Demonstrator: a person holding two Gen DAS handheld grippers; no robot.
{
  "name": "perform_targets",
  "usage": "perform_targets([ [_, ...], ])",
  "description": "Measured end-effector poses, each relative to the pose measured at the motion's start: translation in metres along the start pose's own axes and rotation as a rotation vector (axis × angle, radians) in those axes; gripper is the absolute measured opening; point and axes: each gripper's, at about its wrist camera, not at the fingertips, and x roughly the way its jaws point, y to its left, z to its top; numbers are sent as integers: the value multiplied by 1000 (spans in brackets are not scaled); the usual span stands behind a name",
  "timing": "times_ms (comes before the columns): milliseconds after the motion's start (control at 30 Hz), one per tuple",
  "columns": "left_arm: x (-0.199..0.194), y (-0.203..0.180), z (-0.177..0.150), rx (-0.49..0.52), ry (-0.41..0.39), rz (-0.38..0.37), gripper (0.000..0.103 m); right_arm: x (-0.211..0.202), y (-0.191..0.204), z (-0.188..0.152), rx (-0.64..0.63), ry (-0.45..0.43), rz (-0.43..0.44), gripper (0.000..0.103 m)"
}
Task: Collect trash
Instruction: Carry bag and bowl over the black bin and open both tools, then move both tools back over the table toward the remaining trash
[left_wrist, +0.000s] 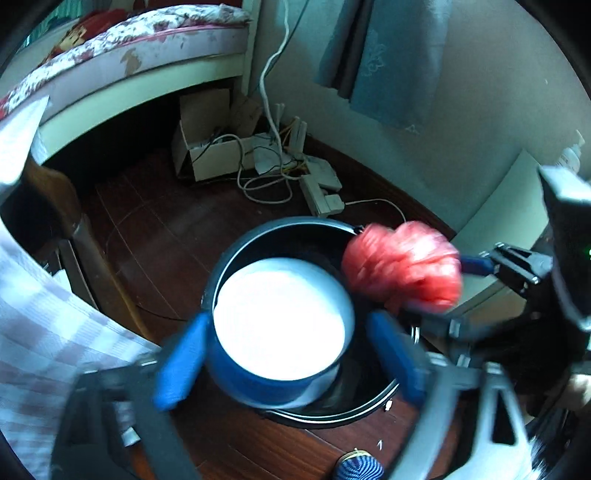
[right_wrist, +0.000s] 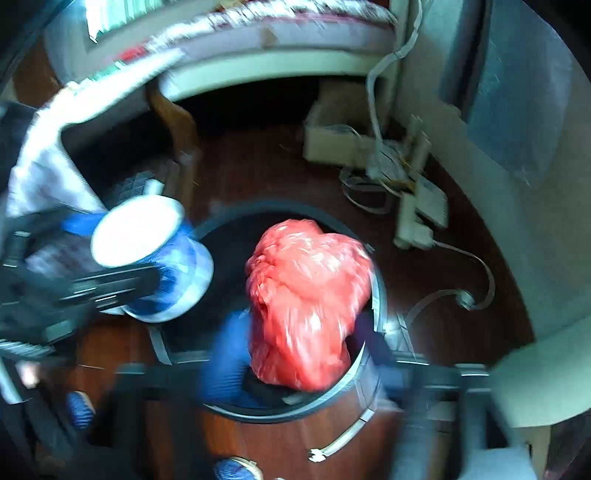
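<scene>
A round black trash bin (left_wrist: 284, 224) stands on the dark wood floor below both grippers. My left gripper (left_wrist: 286, 319) is open, and a blue-and-white paper cup (left_wrist: 280, 321) sits loose between its blue fingers (left_wrist: 177, 365), mouth up, over the bin; a gap shows on the cup's right side. The right gripper (right_wrist: 301, 332) is open too. A crumpled red plastic bag (right_wrist: 306, 306) hangs between its blurred fingers above the bin (right_wrist: 258, 410). In the right wrist view the cup (right_wrist: 147, 236) is at the bin's left edge. In the left wrist view the bag (left_wrist: 402, 266) is over the right rim.
A bed (left_wrist: 129, 62) fills the back left. A cardboard box (left_wrist: 207, 147), cables and a power strip (left_wrist: 321, 188) lie by the wall. A white cabinet (left_wrist: 506, 221) stands right, a checked cloth (left_wrist: 44, 325) left. A blue striped slipper (left_wrist: 356, 467) is near the bin.
</scene>
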Motion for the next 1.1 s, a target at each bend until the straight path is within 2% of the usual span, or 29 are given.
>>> perform_targets([
  [67,4,0,-3,2,19,25,102,5,-5,-3,9,9,-23,91],
  [133,6,2,-5,-3,28,53,102,8,-9,-4,27,31,-42,101],
  [167,7,4,-6,-8,29,65,102,7,-10,-3,30,32,-45,102],
  [333,10,7,-12,-12,35,110,102,8,-13,-6,39,53,-88,102],
  [633,2,10,-15,-17,-8,167,102,4,-9,-16,22,74,-92,102],
  [1100,-25,13,-19,-30,-56,198,102,-24,4,-4,33,7,-76,102],
])
